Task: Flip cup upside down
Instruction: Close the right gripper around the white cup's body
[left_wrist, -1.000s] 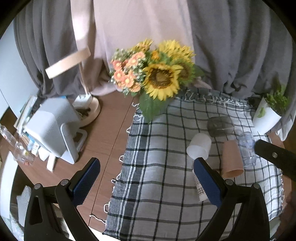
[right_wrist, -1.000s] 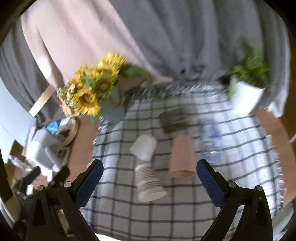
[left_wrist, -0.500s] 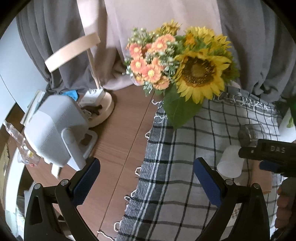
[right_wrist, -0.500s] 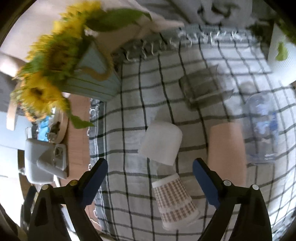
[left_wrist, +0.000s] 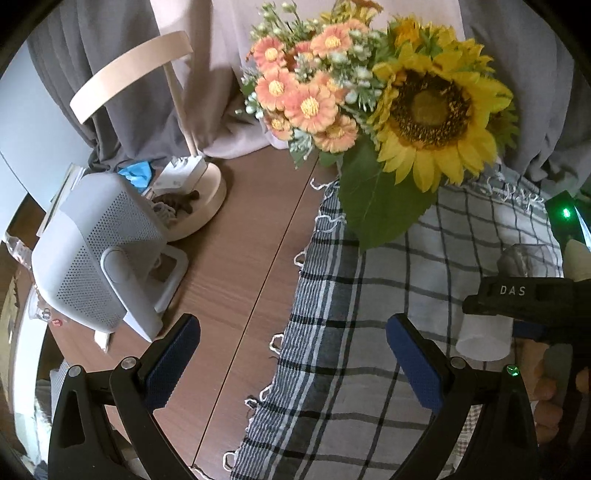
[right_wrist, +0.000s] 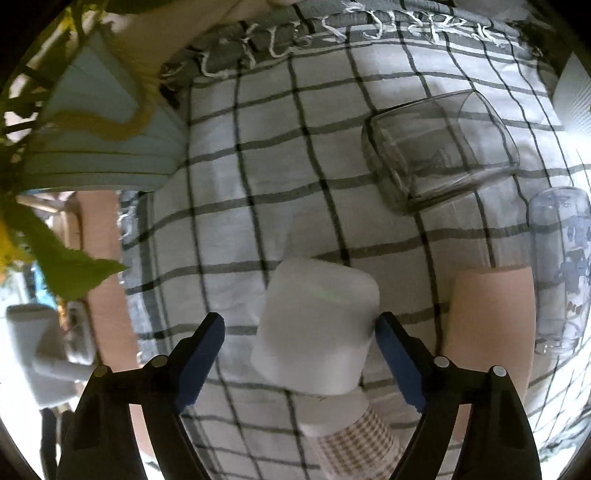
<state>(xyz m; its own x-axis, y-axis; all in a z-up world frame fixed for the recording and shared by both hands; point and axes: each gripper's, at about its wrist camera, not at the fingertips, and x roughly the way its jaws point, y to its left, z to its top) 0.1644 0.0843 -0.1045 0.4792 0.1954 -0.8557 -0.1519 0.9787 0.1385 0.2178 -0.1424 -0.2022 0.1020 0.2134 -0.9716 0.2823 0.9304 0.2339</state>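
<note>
The right gripper (right_wrist: 299, 334) straddles the white cup (right_wrist: 317, 332) on the checked cloth (right_wrist: 258, 155), jaws spread, apparently not yet gripping; an off-centre squeeze could knock the checked cup (right_wrist: 354, 439) just below

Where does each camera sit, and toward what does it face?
Left wrist: on the open left claw, facing the sunflower bouquet and checked cloth; a hand shows.
Right wrist: on the open right claw, looking down at the white cup between its fingers.
Shared: the cloth, white cup, and clear glass.
</note>
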